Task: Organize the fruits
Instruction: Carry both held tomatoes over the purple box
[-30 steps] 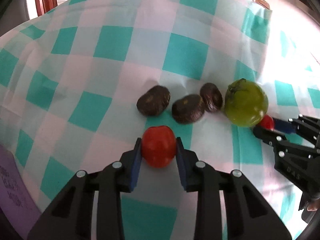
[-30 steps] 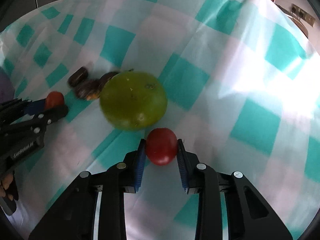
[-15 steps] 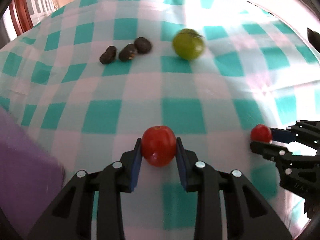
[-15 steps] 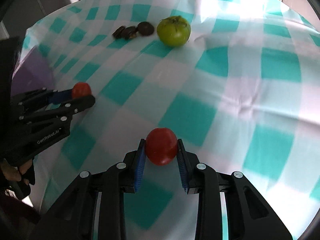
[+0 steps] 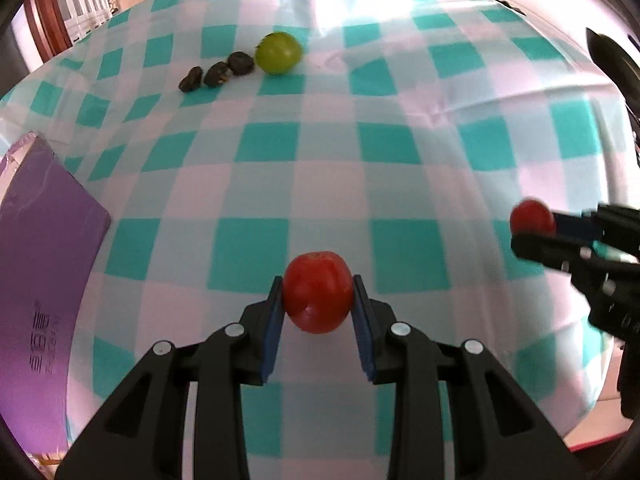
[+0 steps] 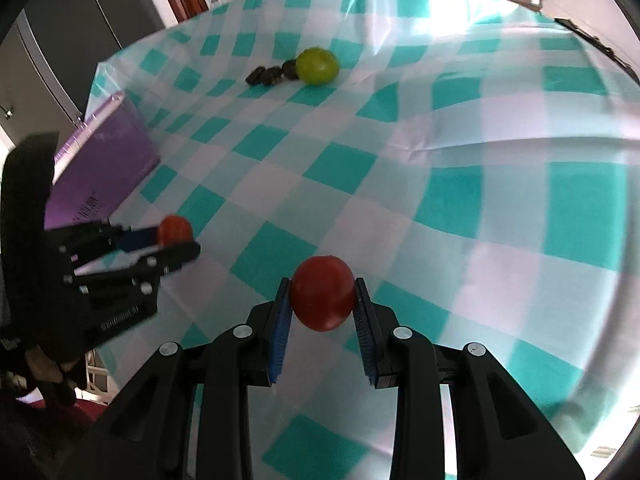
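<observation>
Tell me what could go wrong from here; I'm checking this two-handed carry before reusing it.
1. Each red tomato, the left one and the right one, is held only at its round sides by narrow jaws; a jolt could let one slip onto the checked cloth.
2. A harder squeeze could bruise them.
3. The left gripper and right gripper travel side by side; drifting together could knock a tomato loose.

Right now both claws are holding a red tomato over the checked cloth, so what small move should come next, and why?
Probably carry the left claw, shut on its round red tomato, toward the flat purple board at the cloth's left edge. It looks like the only sorting surface in view, and the green tomato and dark wrinkled fruits lie far off.
</observation>
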Motion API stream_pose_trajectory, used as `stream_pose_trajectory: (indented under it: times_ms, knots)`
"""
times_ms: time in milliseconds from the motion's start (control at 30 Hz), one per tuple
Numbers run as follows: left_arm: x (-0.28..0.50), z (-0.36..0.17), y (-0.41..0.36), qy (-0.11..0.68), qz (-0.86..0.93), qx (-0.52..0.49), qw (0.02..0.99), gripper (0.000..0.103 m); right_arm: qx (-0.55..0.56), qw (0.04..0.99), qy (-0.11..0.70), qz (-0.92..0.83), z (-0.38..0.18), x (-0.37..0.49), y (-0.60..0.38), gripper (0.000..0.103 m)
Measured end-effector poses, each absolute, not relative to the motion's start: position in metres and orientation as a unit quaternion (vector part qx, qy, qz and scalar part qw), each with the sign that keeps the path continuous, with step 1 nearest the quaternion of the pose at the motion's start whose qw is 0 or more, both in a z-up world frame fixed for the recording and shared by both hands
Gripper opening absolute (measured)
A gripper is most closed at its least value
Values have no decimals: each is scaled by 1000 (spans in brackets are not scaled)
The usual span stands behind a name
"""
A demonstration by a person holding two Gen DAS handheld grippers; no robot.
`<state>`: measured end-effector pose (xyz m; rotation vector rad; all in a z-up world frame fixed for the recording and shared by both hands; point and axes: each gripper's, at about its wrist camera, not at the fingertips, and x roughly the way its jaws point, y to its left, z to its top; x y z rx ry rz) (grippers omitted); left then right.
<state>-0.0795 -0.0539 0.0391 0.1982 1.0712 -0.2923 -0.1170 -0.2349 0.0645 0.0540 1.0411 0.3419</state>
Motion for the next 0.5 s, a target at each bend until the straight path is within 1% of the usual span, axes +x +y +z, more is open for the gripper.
stream_pose_trajectory:
  times_ms: [267, 500]
  knots:
    - [-99, 67, -77, 493, -132, 95, 855, 33, 23, 867, 459, 191, 94, -134, -254, 31]
    - [-105, 85, -85, 484, -118, 96, 862, 33, 25, 872, 445, 201, 103, -139, -265, 31]
